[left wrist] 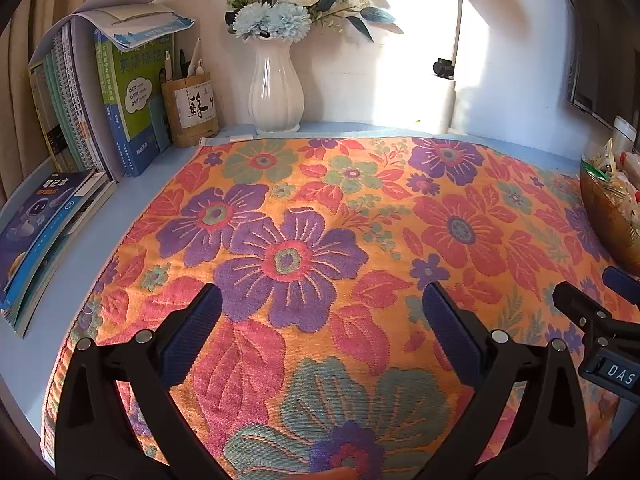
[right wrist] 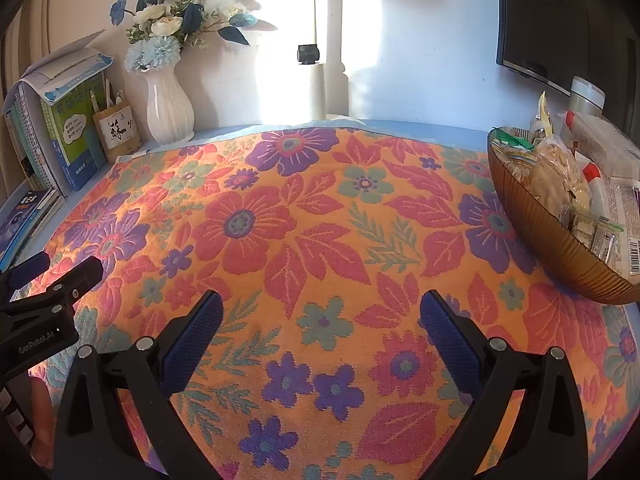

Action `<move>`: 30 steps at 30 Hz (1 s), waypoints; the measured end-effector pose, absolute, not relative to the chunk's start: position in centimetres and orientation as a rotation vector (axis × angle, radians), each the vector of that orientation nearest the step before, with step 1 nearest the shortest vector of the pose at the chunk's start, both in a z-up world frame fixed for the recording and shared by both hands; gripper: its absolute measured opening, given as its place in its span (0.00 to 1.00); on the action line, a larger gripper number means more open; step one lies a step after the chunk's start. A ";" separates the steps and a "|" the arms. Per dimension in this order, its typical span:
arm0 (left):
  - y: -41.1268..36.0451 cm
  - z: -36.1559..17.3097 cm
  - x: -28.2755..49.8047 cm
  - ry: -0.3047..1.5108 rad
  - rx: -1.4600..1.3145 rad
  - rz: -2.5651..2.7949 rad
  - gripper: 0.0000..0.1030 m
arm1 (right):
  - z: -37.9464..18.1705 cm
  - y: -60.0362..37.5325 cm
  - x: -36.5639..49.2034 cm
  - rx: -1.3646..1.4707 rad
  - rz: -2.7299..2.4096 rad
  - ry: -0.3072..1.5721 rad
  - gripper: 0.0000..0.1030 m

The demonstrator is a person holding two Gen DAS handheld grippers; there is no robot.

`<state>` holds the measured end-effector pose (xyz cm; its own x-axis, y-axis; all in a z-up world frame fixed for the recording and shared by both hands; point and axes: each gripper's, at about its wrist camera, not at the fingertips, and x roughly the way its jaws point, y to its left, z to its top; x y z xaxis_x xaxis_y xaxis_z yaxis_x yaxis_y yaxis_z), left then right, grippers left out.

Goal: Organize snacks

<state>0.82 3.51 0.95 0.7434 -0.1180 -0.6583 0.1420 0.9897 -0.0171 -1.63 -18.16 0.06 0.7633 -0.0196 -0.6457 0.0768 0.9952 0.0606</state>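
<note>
The left tongs [left wrist: 322,320] were spread wide with nothing between their blue pads, hanging over a flowered cloth [left wrist: 320,220] in orange, red and purple that covered most of the table [left wrist: 52,280]. The right tongs [right wrist: 322,328] were spread just as wide and also held nothing, over the same cloth nearer its right side. Each pair showed at the edge of the other's view, so the two sat side by side and apart. In the right wrist view, part of a hand [right wrist: 42,424] showed at the lower left, under the left tongs' black frame. To the right of the right tongs stood a brown ribbed bowl [right wrist: 560,248] on the cloth, heaped with snacks [right wrist: 556,176] in clear and printed wrappers; more packets and a white bottle [right wrist: 596,184] lay just beside its far rim, toward the table's right edge. At the back of the table, against the wall, stood a white ribbed vase [left wrist: 275,88] with blue and white flowers [left wrist: 280,4]. Left of the vase was a wooden pen holder [left wrist: 191,110], then a row of upright books [left wrist: 80,112] with an open booklet draped over the top, and a few books lying flat [left wrist: 44,240] nearer the front left. A dark screen [right wrist: 548,20] hung on the wall at the upper right.
</note>
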 end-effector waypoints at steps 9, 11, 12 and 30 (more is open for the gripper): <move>3.3 1.0 0.6 0.713 0.045 -0.157 0.97 | -0.2 -18.4 -1.3 0.085 -0.055 0.717 0.95; 3.1 1.0 0.5 0.710 0.053 -0.163 0.97 | -0.2 -18.5 -1.2 0.089 -0.054 0.720 0.95; 3.0 1.0 0.5 0.709 0.058 -0.164 0.97 | -0.2 -18.5 -1.2 0.089 -0.054 0.720 0.95; 2.2 1.1 0.2 0.699 0.120 -0.150 0.97 | -0.5 -18.8 -0.9 0.090 -0.063 0.742 0.95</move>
<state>0.15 2.19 1.13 0.7557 -0.0969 -0.6477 0.1771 0.9824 0.0598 -0.87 -18.81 -0.55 0.7357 -0.0260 -0.6768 0.0894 0.9942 0.0590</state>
